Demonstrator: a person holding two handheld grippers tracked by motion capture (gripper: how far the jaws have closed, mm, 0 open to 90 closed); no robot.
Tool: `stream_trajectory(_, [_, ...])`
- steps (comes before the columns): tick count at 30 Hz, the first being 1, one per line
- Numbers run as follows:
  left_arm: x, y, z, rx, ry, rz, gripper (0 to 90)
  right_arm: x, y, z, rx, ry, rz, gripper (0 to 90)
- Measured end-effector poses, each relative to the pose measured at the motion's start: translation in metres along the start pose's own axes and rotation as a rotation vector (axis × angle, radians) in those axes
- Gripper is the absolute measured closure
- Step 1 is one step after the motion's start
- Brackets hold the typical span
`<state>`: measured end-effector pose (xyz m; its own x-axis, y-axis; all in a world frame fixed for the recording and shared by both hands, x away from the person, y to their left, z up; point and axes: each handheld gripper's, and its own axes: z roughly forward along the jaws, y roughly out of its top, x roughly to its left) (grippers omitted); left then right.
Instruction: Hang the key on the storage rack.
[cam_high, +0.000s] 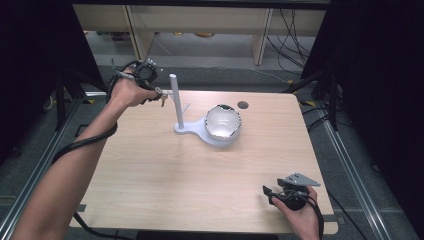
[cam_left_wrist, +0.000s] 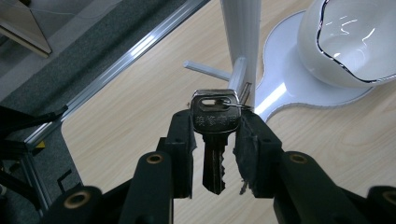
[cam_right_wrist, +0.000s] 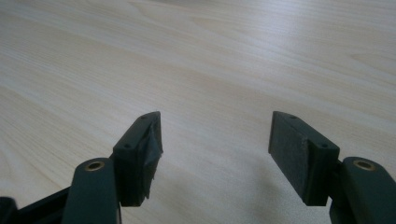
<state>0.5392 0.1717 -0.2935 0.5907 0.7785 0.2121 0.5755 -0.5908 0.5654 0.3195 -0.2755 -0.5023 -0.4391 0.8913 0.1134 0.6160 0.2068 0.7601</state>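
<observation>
A: Status? Left to right

B: Upper left of the high view: left gripper (cam_high: 161, 95) clamped on a key (cam_left_wrist: 214, 140), held by its head, blade hanging down. Key ring sits right at a side peg (cam_left_wrist: 236, 74) of the white stand (cam_high: 176, 102). My guess is it's meant to hang there; not hooked yet

A: Room?

B: Tight there: post just behind, bowl (cam_high: 223, 121) on the stand base to the right. Lower right, right gripper (cam_right_wrist: 215, 140) wide open, empty, over bare table (cam_high: 165, 175) near the front edge
</observation>
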Motion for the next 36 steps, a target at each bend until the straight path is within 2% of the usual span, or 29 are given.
stream_trajectory(1, [0.0,0.001,0.0,0.004,-0.001,-0.001,67.1,0.0,0.0,-0.001,0.012,-0.015,-0.002,35.8])
stream_trajectory(8, [0.001,0.009,-0.001,0.034,-0.014,0.006,66.9,0.0,0.0,0.0,0.004,-0.003,0.002,35.8])
stream_trajectory(12, [0.002,0.012,-0.001,0.029,-0.013,0.0,66.9,0.0,0.0,-0.002,0.011,-0.008,-0.003,35.8])
stream_trajectory(13, [0.001,0.013,-0.001,0.03,-0.013,-0.003,66.8,-0.001,0.0,-0.002,0.006,-0.022,-0.007,35.8])
stream_trajectory(16, [0.0,0.015,0.0,0.04,-0.014,-0.002,66.8,-0.001,0.0,-0.002,0.013,-0.013,-0.004,35.8])
stream_trajectory(17, [0.0,0.015,0.001,0.038,-0.017,-0.004,66.8,0.003,-0.001,-0.003,0.028,-0.012,0.043,35.8])
stream_trajectory(18, [0.001,0.015,0.002,0.04,-0.016,-0.009,66.8,0.0,0.0,-0.001,0.012,-0.005,0.001,35.8])
stream_trajectory(19, [0.001,0.015,0.002,0.04,-0.016,-0.009,66.7,0.0,0.0,-0.001,0.012,-0.005,0.001,35.8])
stream_trajectory(20, [0.001,0.015,0.002,0.038,-0.019,-0.017,66.7,0.001,-0.001,-0.002,0.019,-0.008,0.018,35.8])
stream_trajectory(21, [0.002,0.015,0.002,0.036,-0.024,-0.02,66.4,-0.001,0.0,-0.002,0.008,-0.019,-0.013,35.8])
stream_trajectory(22, [0.002,0.015,0.002,0.025,-0.028,-0.031,66.2,-0.001,-0.001,-0.002,0.012,-0.014,-0.007,35.8])
stream_trajectory(28, [0.002,0.018,-0.005,0.0,-0.024,-0.035,64.5,0.0,-0.001,0.0,0.008,0.002,0.003,35.8])
stream_trajectory(36, [-0.001,0.016,-0.01,-0.026,-0.009,-0.035,62.1,-0.001,0.0,-0.002,0.004,-0.02,-0.011,35.8])
